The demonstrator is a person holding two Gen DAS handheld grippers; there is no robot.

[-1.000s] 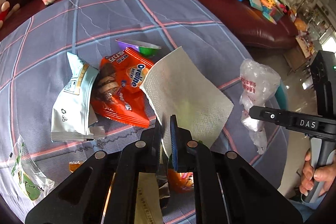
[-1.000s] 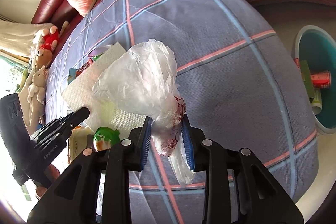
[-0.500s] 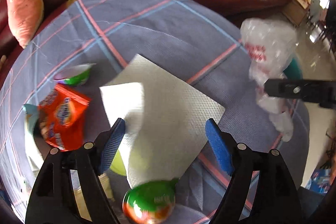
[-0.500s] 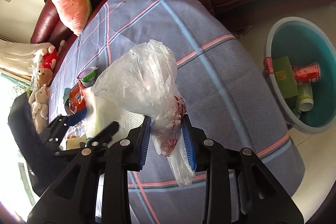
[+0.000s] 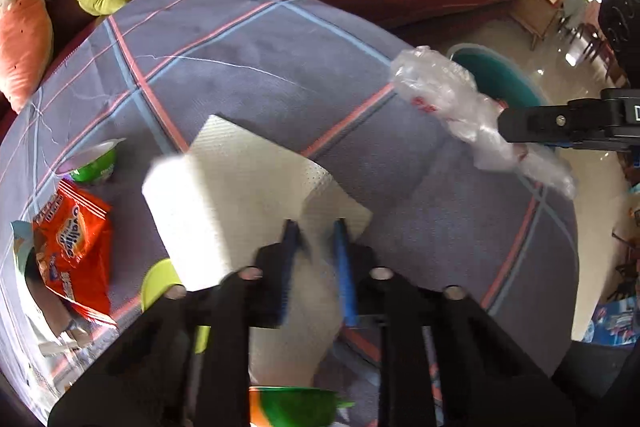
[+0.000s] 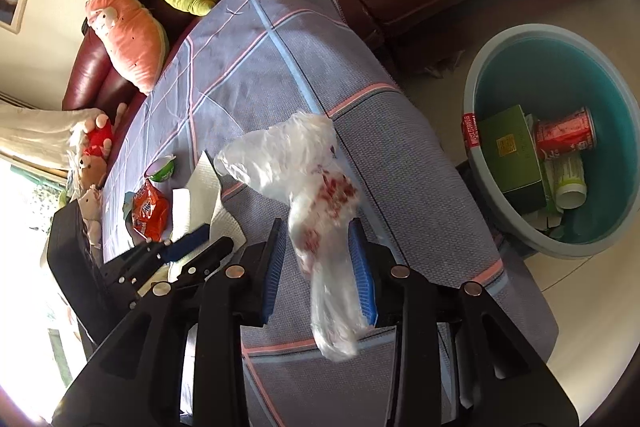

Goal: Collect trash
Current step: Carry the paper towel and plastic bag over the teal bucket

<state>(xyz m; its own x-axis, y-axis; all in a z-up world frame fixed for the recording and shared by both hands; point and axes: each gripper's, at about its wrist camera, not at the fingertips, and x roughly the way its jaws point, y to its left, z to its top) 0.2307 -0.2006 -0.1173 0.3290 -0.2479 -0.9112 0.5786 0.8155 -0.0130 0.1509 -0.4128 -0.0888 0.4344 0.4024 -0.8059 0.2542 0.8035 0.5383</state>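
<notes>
Now left gripper [image 5: 314,227] jaws have narrowed from the wide spread half a second back, blue pads close together on either side of the paper towel [image 5: 240,195]; the near edge of the towel runs up between them, but actual pinch contact can't be confirmed, blurred. Towel corner at 9 o'clock is lifted and folded over, brightly lit. Left tool points out across the table toward 12 o'clock, tilted down at the cloth.

Right gripper [image 6: 318,255] jaws have loosened since then: the gap looks wider, plastic bag [image 6: 308,187] hangs between the pads, leaning on the right-hand pad, apparently clear of the other; tail droops past the fingers toward 6 o'clock. Grip vs release can't be told. Right tool sits over the table's edge, aimed along it, bag bulk at 12 o'clock of the jaws.

Further out on the plaid tablecloth [image 5: 248,59]: orange snack wrapper [image 5: 74,247] at 9 o'clock of the left gripper, green cup [image 5: 94,163] beyond it at 10 o'clock. Teal bin [image 6: 500,75] on the floor at 2 o'clock of the right gripper, beside the table, holding a red can [image 6: 566,135], green box [image 6: 510,155] and a white bottle. Plush toys on the sofa at the back.
</notes>
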